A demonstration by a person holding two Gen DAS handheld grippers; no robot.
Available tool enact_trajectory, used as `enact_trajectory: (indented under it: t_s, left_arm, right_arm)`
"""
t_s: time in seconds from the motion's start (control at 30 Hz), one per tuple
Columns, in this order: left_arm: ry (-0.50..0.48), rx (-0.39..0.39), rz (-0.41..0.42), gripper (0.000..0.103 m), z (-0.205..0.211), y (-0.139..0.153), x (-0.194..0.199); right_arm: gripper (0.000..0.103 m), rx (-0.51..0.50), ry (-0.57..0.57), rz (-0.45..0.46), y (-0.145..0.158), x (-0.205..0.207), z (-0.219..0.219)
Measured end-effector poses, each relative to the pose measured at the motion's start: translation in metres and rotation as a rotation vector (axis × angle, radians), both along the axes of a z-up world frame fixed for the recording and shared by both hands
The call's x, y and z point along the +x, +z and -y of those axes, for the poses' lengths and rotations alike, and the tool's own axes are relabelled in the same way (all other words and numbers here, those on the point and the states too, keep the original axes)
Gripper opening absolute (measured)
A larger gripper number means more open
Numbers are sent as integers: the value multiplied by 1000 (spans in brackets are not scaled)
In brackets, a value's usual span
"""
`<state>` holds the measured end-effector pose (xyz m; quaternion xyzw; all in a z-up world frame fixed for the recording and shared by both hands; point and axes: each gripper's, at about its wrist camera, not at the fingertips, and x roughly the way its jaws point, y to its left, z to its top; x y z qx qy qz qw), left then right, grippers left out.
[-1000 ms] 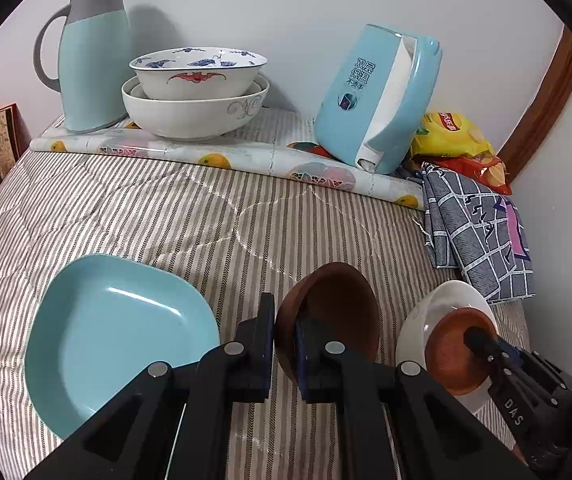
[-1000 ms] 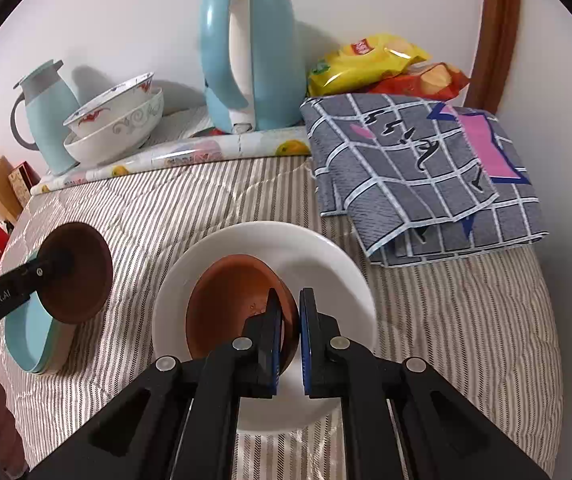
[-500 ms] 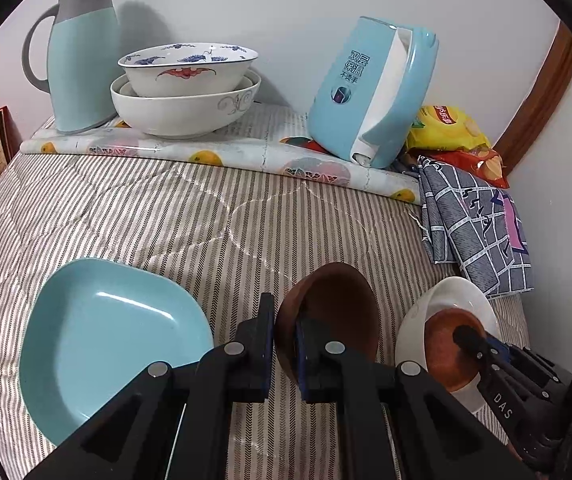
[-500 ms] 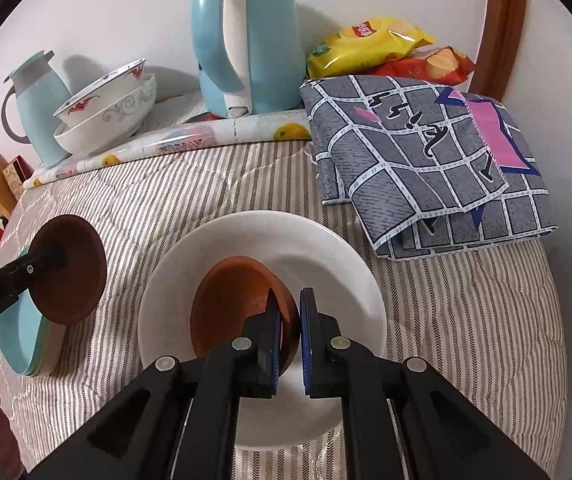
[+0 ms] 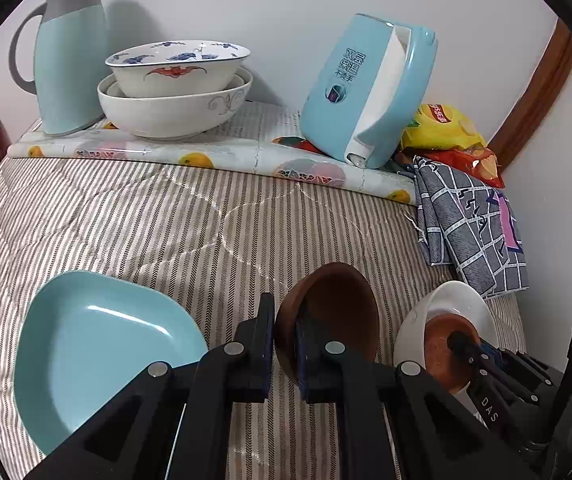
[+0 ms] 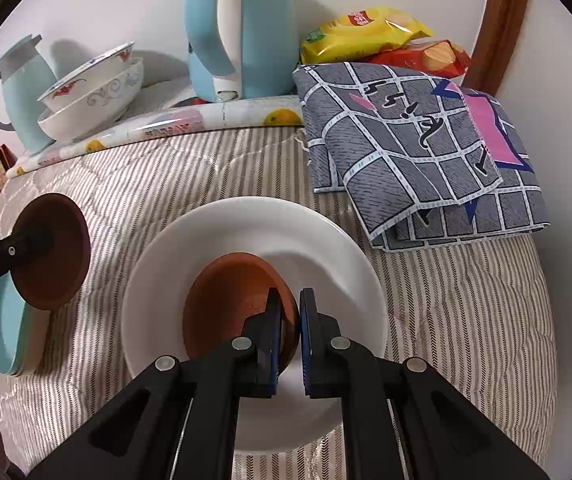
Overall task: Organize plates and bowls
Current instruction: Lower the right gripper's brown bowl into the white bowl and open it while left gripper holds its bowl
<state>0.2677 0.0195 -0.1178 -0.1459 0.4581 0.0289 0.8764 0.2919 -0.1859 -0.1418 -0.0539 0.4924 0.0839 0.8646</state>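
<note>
Left wrist: left tool [image 5: 284, 344] grips dark bowl [image 5: 334, 312]; right tool [image 6: 290, 332] seemingly pinches terracotta bowl [image 6: 225, 304].

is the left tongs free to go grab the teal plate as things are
Probably not: the left tongs are shut on a dark brown bowl. The teal plate lies uncovered just beside them, so only the held bowl stands in the way.

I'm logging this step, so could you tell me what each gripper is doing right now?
Left gripper: closed on the dark bowl.
Right gripper: closed on the terracotta bowl, over the white plate.
</note>
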Motion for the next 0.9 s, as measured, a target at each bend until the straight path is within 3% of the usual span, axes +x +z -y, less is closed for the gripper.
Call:
enact_trajectory:
  t_s: [0.77,0.9]
  left_arm:
    - [-52,-12,-19,10,-2,-5,10]
    - [-52,-6,-19,10,-3,-4,6]
  right_arm:
    - [15,-44,-22,-7,-7,3,-2]
    - [23,-41,-11,12,-5,-1,-3]
